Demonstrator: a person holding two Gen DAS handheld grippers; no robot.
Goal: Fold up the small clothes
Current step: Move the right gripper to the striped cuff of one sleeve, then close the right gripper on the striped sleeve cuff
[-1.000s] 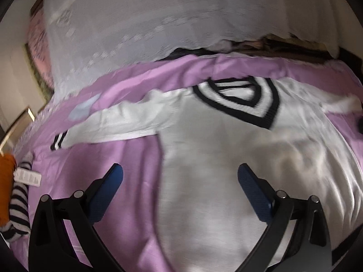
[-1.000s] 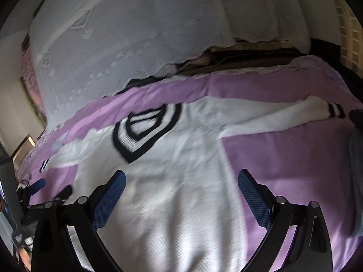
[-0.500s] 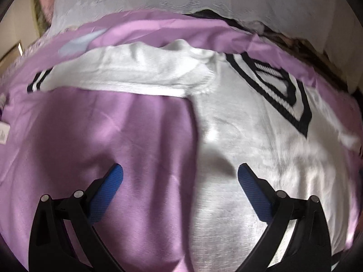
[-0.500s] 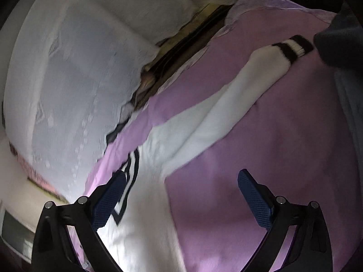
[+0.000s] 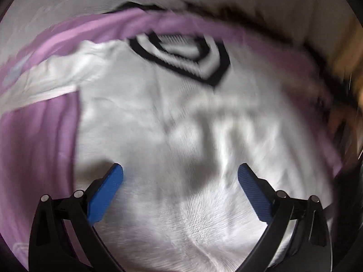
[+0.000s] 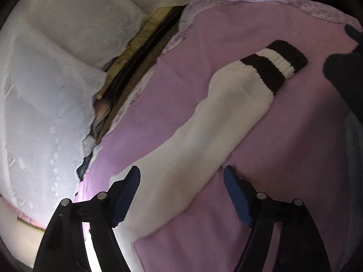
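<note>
**knitfan:** On the lilac-purple bed cover (image 6: 283, 192) lies a white knitted jumper with a black-and-white striped V-neck (image 5: 181, 122), spread flat and face up. Its right sleeve, white knit ending in a dark cuff with a white band (image 6: 217, 117), stretches out across the cover. How would you grab this thing?

**foldbot_dad:** Looks soft and floppy to me, fairly light, chunky knit, so it'll sag and drape wherever it isn't supported. Not slippery, not fragile, though a loose knit could snag or stretch if yanked. The right gripper (image 6: 181, 179) has the sleeve running between its blue pads (image 6: 127, 192), and its jaws are closing, but the pads aren't pressing the fabric yet. I'd pinch the sleeve partway along or near the cuff, both layers together.

**knitfan:** And the other one?

**foldbot_dad:** The left gripper (image 5: 180, 176) hangs over the jumper's body, jaws spread wide, nothing in them. That view's pretty blurry. I'd guess the side seam or hem edge is the best hold there, since flat mid-panel knit only bunches up.
</note>
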